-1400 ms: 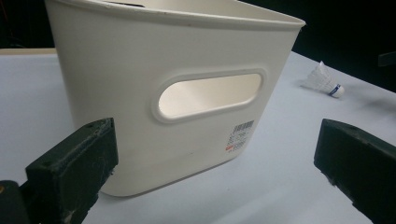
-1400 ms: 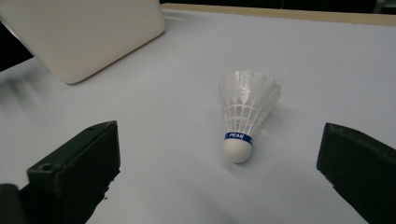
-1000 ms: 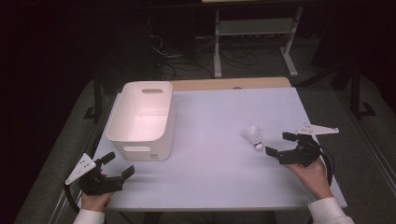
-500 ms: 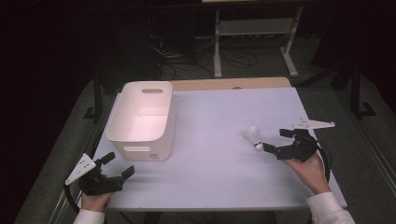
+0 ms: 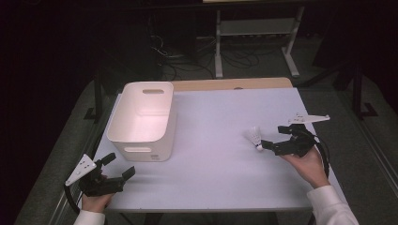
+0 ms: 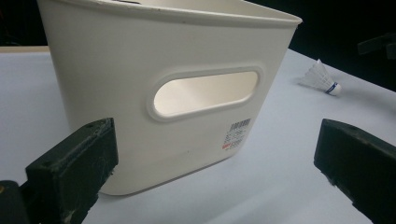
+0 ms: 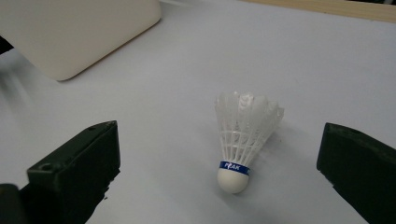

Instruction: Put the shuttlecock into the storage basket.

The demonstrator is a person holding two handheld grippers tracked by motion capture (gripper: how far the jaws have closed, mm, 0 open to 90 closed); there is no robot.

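One shuttlecock (image 7: pixel 245 140) lying on tabletop (image 5: pixel 220 126), framed by wide-open, empty right claw (image 5: pixel 264 145) at 3 o'clock; featherlight, crushable skirt (cork best gripped).

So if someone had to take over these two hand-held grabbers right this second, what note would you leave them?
Right gripper: open, jaws either side of the shuttlecock, cork end toward it, not yet closed on it.
Left gripper: open, holds nothing, at the table's near left corner, pointing at the white bin.
The shuttlecock lies on its side on the table, right of the bin and apart from it.
Done: the right gripper is lined up on it.
Left, probably: close, lift, and likely drop it in the bin.
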